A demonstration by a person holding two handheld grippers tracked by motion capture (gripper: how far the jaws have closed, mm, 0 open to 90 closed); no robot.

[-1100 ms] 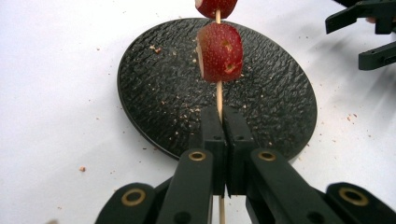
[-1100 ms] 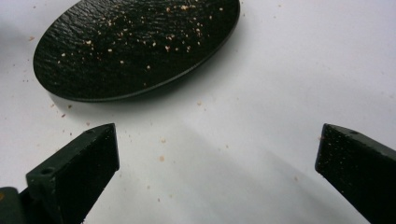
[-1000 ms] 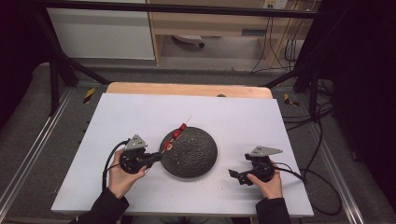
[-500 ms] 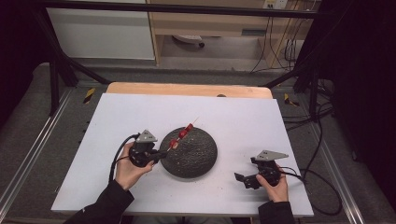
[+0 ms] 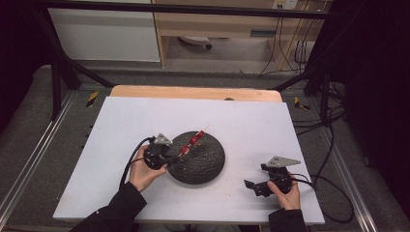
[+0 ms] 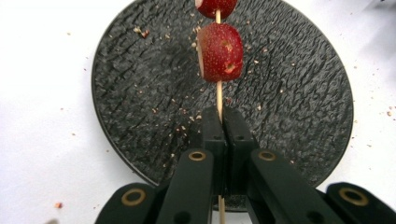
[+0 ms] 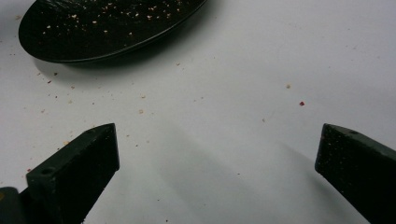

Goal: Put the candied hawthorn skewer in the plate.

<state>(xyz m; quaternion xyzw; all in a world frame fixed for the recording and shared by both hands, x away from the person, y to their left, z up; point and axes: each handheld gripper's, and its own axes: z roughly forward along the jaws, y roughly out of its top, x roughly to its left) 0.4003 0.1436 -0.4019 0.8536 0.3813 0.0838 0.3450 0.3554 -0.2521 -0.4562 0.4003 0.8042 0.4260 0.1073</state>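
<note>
A round black textured plate (image 5: pixel 199 158) lies near the middle of the white table (image 5: pixel 116 121). My left gripper (image 5: pixel 170 158) is shut on a thin wooden skewer (image 6: pixel 219 95) that carries red strawberry pieces (image 6: pixel 219 52), holding it tilted over the plate (image 6: pixel 140 93). In the high view the skewer (image 5: pixel 195 139) slants up to the right from the plate's left rim. My right gripper (image 5: pixel 255 187) stands open low over the bare table, right of the plate and near the front edge, with nothing between its fingers (image 7: pixel 77 168). The plate's rim (image 7: pixel 107 28) lies ahead of it.
Crumbs and small red bits (image 7: pixel 301 103) are scattered on the table and the plate. A wooden strip (image 5: pixel 193 93) runs along the table's far edge. Black frame bars (image 5: pixel 63 67) and cables (image 5: pixel 333 145) flank the table. A person's hands and dark sleeves (image 5: pixel 116 208) come in from the bottom.
My left gripper has carried the skewer forward and to the right, lifting it higher over the plate. My right gripper has drawn back a little toward the front edge, still open.
</note>
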